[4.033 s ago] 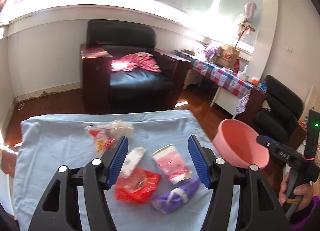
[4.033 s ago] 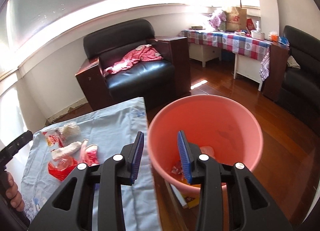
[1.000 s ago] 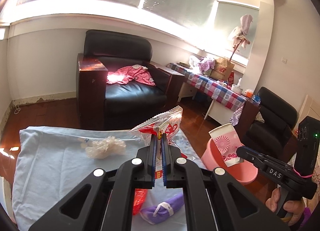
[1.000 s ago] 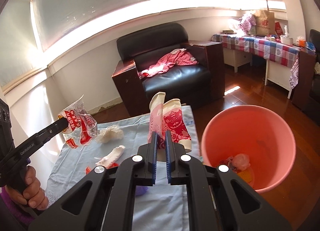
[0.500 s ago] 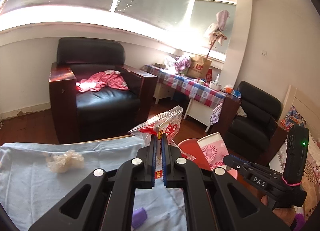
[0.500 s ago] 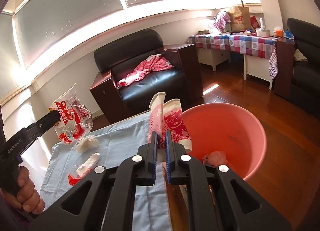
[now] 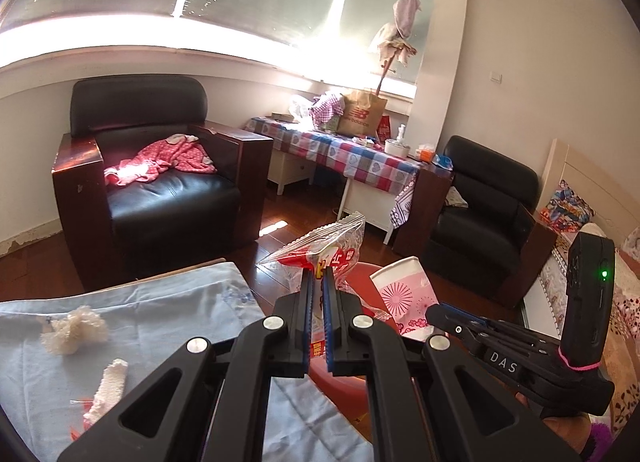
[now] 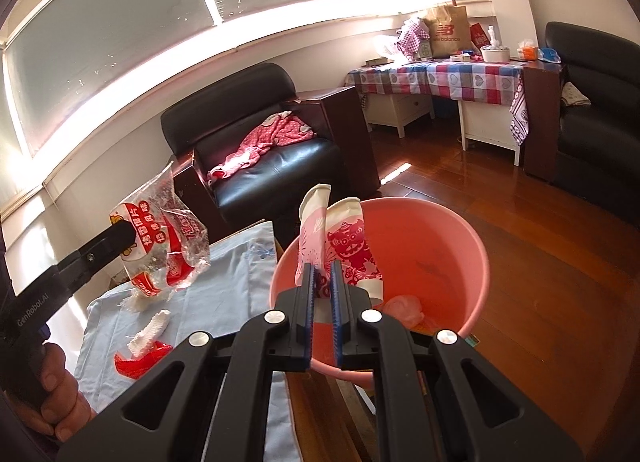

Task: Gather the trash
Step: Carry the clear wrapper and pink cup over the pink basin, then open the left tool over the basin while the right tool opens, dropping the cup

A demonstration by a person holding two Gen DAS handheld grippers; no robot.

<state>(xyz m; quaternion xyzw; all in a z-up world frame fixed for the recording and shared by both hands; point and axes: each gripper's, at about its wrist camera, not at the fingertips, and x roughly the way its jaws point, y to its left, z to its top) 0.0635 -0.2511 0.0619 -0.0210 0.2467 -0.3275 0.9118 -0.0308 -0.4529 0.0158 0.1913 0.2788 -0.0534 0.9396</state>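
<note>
Landmark: the pink bucket (image 8: pixel 440 262), standing on the wood floor just off the right edge of the blue-clothed table (image 8: pixel 224 302).

Right gripper (image 8: pixel 322 294): fingers pressed together on a squashed pink paper cup (image 8: pixel 348 246). The cup is held upright above the bucket's near-left rim, its upper part over the open mouth. Inside the bucket, a pale crumpled wad (image 8: pixel 404 308) lies near the bottom; the far and right parts of the interior are bare.

Left gripper (image 7: pixel 316 302): fingers clamped on a clear plastic wrapper with red print (image 7: pixel 324 250). The wrapper hangs in the air to the left of the bucket, over the table's right edge and clear of the rim; in the left wrist view a strip of the bucket's red-pink rim (image 7: pixel 360 278) shows behind it. The two held items are near each other, not touching.

On the table, left of the bucket: a fluffy white clump (image 7: pixel 74 332), a white rolled tissue (image 8: pixel 150 330) lying on a red wrapper (image 8: pixel 140 358). All sit well back from the table's bucket-side edge.

Beyond the bucket, open wood floor runs toward a black armchair (image 8: pixel 260 141) and a checked-cloth desk (image 8: pixel 440 77).
</note>
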